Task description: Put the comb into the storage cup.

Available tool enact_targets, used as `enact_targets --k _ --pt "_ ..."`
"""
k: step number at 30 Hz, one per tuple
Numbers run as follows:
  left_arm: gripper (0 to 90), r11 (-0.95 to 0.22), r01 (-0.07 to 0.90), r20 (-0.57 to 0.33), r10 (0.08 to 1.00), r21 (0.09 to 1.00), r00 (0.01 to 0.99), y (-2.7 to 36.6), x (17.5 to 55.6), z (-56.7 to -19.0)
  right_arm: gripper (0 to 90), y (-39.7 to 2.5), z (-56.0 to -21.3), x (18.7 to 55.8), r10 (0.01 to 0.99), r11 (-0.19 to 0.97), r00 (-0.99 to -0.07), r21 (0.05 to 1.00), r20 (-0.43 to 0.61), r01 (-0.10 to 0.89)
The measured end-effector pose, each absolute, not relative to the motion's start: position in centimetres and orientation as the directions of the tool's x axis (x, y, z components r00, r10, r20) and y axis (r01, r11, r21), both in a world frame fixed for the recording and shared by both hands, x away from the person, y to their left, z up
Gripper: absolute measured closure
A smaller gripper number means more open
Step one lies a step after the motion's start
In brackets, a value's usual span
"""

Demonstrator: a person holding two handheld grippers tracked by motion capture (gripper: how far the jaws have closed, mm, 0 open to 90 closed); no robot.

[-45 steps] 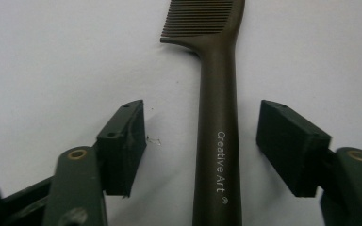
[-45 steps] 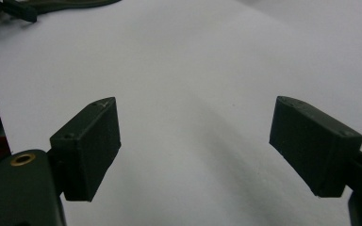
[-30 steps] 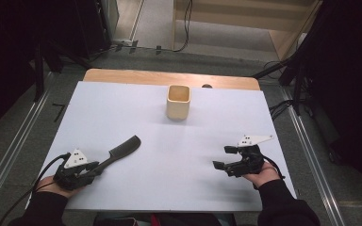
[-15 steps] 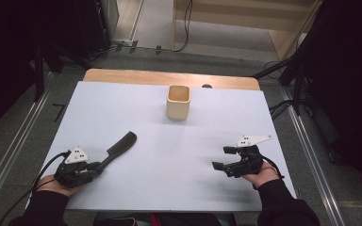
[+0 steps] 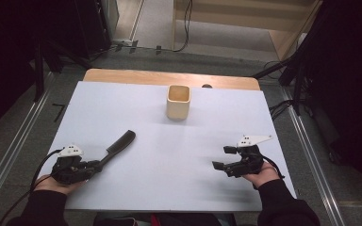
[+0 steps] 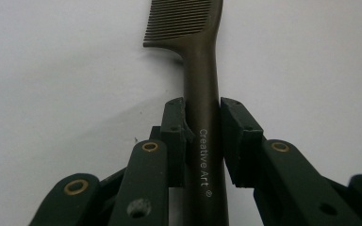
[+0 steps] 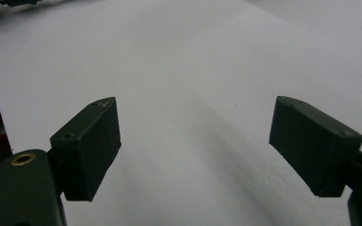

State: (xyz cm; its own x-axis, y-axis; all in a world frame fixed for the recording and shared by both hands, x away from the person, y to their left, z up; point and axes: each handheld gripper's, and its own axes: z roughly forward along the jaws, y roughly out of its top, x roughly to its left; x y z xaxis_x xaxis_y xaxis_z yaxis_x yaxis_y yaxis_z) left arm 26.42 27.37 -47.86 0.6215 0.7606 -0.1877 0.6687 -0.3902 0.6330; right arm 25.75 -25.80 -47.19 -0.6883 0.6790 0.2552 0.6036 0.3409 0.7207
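Comb [image 6: 201, 70] handle clamped in left tongs [image 6: 202, 136].

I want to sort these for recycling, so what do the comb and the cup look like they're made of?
The comb looks like dark moulded plastic with a smooth, slightly satin sheen; its fine even teeth and the printed lettering on the handle point that way. The cup looks like pale wood or bamboo, matte and light tan, with squarish thick walls, though no grain shows from the high view, so beige plastic is possible.
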Motion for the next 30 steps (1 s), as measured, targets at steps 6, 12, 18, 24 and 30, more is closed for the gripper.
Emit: enact_targets --k 6,12,18,24,30 --pt "73.0 -0.361 0.666 -0.219 0.752 0.653 0.621 27.1 26.2 -47.0 15.4 -25.8 -47.2 25.7 0.679 0.341 -0.689 0.722 0.254 0.602" --pt "73.0 -0.32 0.655 -0.267 0.726 0.685 0.633 26.6 26.2 -46.2 15.4 -25.8 -47.2 25.7 0.68 0.342 -0.689 0.722 0.252 0.601" --pt "73.0 -0.292 0.654 -0.293 0.717 0.698 0.633 26.1 26.3 -45.7 15.4 -25.8 -47.2 25.7 0.681 0.343 -0.688 0.722 0.25 0.601" --pt "73.0 -0.246 0.652 -0.324 0.711 0.717 0.624 25.5 26.4 -45.2 15.4 -25.7 -47.2 25.7 0.678 0.348 -0.692 0.722 0.247 0.598" --pt "72.9 -0.21 0.654 -0.342 0.715 0.727 0.61 24.7 26.8 -44.8 15.5 -25.3 -47.0 25.6 0.676 0.35 -0.697 0.727 0.241 0.591"
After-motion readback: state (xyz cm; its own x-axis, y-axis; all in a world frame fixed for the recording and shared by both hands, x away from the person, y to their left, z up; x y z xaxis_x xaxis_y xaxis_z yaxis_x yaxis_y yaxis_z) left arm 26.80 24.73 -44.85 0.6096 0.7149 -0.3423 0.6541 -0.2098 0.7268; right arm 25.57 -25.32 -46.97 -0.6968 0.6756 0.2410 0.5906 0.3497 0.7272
